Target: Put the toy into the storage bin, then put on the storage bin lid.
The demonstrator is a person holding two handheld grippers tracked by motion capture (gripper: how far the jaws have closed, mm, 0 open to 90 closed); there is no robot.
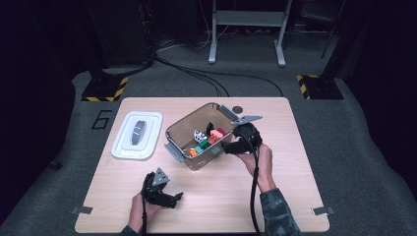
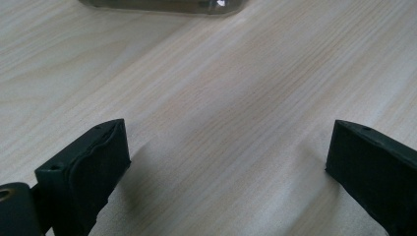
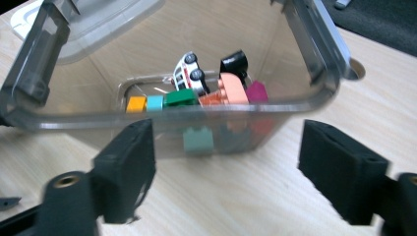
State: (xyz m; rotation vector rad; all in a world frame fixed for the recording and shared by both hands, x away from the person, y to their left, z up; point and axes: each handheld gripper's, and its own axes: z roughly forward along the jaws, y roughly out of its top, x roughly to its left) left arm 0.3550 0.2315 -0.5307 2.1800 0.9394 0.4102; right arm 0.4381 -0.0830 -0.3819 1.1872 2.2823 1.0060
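Evidently you had your right gripper [image 1: 227, 146] just off the near right wall of the clear plastic bin [image 1: 178, 147], jaws spread wide with nothing pinched between them; the right gripper view put the bin rim [image 3: 162, 117] just beyond the fingertips [image 3: 129, 162], apart from it. Your left gripper [image 1: 172, 198] rested low on the wooden table [image 1: 221, 196] near the front edge, jaws likewise spread and empty, well apart from the bin

The bin sat mid-table, turned at an angle, latches [image 1: 172, 150] swung out, with the white lid [image 1: 136, 135] lying flat just to its left. Inside lay a toy car [image 3: 189, 71] on its side, a black piece [image 3: 233, 61], a green brick [image 3: 181, 97], plus orange [image 3: 135, 103], teal [image 3: 154, 103], salmon [image 3: 232, 88] and magenta [image 3: 255, 91] bricks

By my reading, the work was loading or closing the bin. Doing it well meant drawing the right gripper clear of the rim without nudging the wall, then steadying the bin with one gripper while the other fetched the lid, square to the rim

Hard to make out: the far corner of the bin, what lay beneath the brick pile, and the dark strip on the lid [image 1: 139, 132]
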